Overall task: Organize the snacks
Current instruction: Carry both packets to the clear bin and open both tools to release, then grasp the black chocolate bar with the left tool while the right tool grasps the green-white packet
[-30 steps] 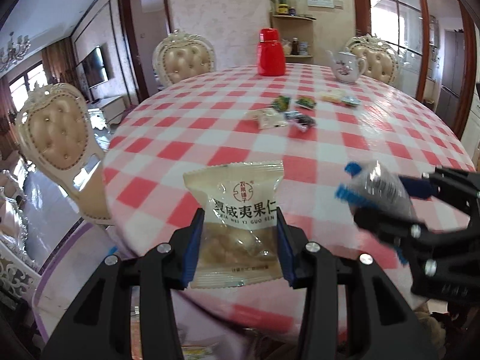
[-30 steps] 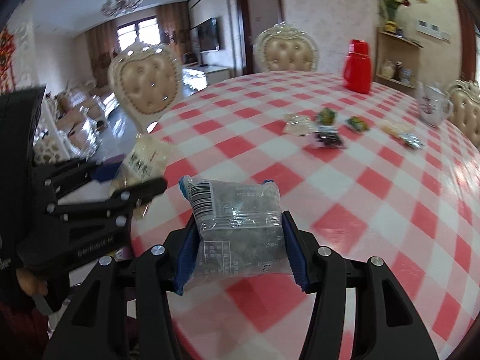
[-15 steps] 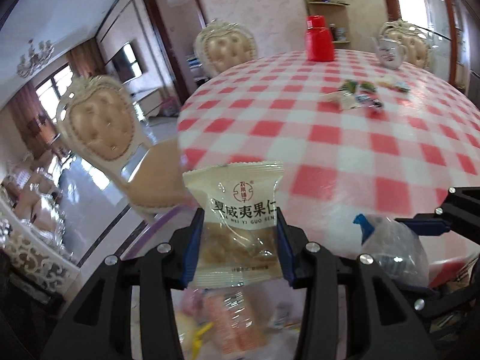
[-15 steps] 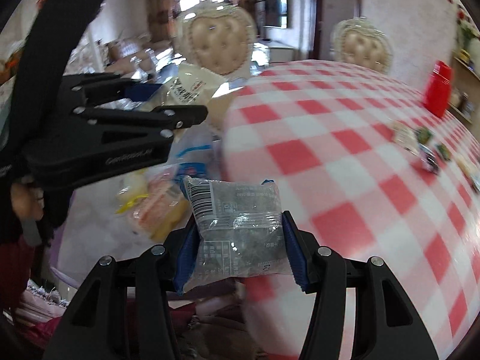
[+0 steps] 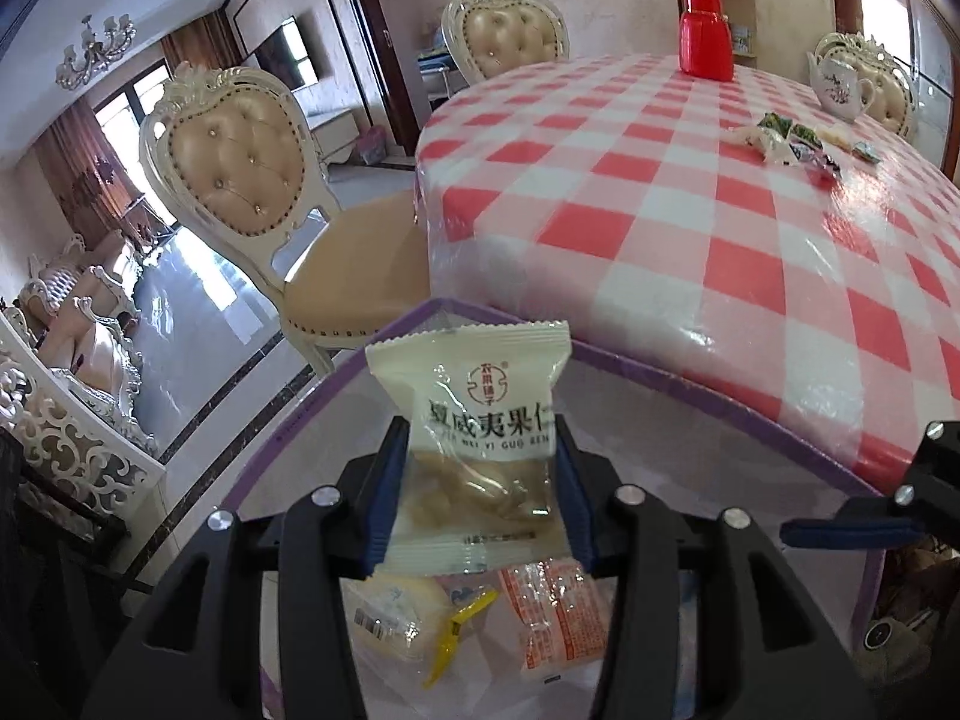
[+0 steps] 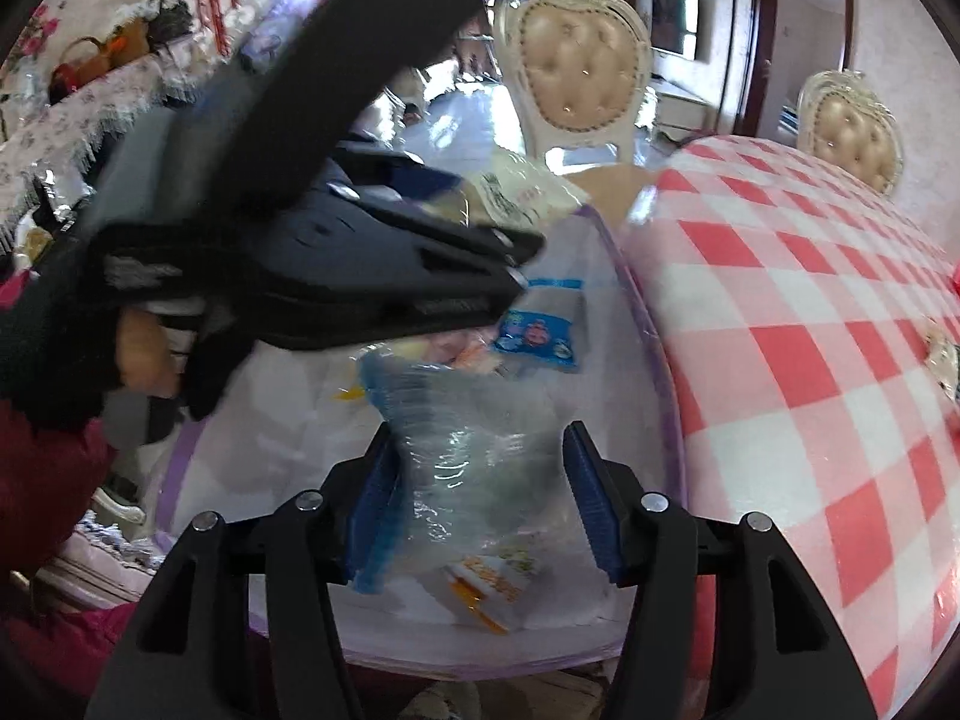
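Note:
My left gripper (image 5: pixel 474 498) is shut on a cream nut packet (image 5: pixel 474 420) and holds it above a purple-rimmed storage bag (image 5: pixel 690 384) beside the table. My right gripper (image 6: pixel 477 498) has its jaws a little wider than the blurred clear packet (image 6: pixel 468 450) between them, over the same bag (image 6: pixel 654 324); whether they grip it is unclear. Several snack packets (image 5: pixel 552 612) lie inside the bag. The left gripper body (image 6: pixel 312 258) crosses the right wrist view. More snacks (image 5: pixel 792 144) lie far out on the table.
A round table with red-and-white checked cloth (image 5: pixel 690 210) stands right of the bag. A red jug (image 5: pixel 705 36) and a white teapot (image 5: pixel 840 81) stand at its far side. Padded cream chairs (image 5: pixel 240 162) stand around it.
Both grippers have swung left and down off the table to above the bag. The left keeps its packet. The right jaws look wider and its clear packet now blurs, tilted downward.

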The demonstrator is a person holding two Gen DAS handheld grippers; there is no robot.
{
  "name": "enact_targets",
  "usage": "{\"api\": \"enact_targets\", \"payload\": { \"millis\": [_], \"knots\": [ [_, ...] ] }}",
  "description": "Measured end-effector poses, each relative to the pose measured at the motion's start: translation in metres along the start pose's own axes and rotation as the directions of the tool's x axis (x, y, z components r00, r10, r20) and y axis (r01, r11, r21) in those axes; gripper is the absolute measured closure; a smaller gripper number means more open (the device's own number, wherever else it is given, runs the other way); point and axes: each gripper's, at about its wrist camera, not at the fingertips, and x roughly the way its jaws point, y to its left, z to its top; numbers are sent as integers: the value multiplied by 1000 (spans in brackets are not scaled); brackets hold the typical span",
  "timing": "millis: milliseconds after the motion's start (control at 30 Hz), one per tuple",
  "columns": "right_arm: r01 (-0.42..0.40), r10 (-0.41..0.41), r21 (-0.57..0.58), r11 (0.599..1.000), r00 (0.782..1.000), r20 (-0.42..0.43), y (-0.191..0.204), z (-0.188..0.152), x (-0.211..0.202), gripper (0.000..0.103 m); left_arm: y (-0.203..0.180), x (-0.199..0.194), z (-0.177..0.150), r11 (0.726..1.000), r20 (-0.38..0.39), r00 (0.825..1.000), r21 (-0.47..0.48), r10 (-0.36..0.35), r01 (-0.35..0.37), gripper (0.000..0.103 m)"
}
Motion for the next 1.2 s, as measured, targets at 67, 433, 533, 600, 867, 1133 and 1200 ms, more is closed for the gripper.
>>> {"api": "enact_targets", "payload": {
  "millis": [67,433,533,600,867,1133,1200],
  "knots": [
    [4,-5,25,1000,999,53,-8,1,-16,37,-3,3,1,1000,-5,1000,-3,9,-9,29],
    [185,-287,471,863,945,156,-170,-70,-116,19,-73,-4,62,985,40,986,-39,-164,166,7],
    [282,-406,577,766,909,94,-216,-104,-143,18,-132,3,98,964,65,962,6,-265,265,3],
    [335,-468,621,708,882,58,-244,-124,-160,18,-185,19,121,951,43,953,99,-300,294,3],
    [392,-533,684,616,846,-4,-336,-171,-204,18,-303,100,195,884,-24,930,303,-367,356,3],
    [389,-499,743,545,862,-85,-452,-190,-203,18,-343,137,235,797,-118,878,377,-464,472,61],
    [392,-502,765,511,858,-104,-482,-190,-198,18,-348,137,237,792,-100,872,381,-479,478,68]
  ]
}}
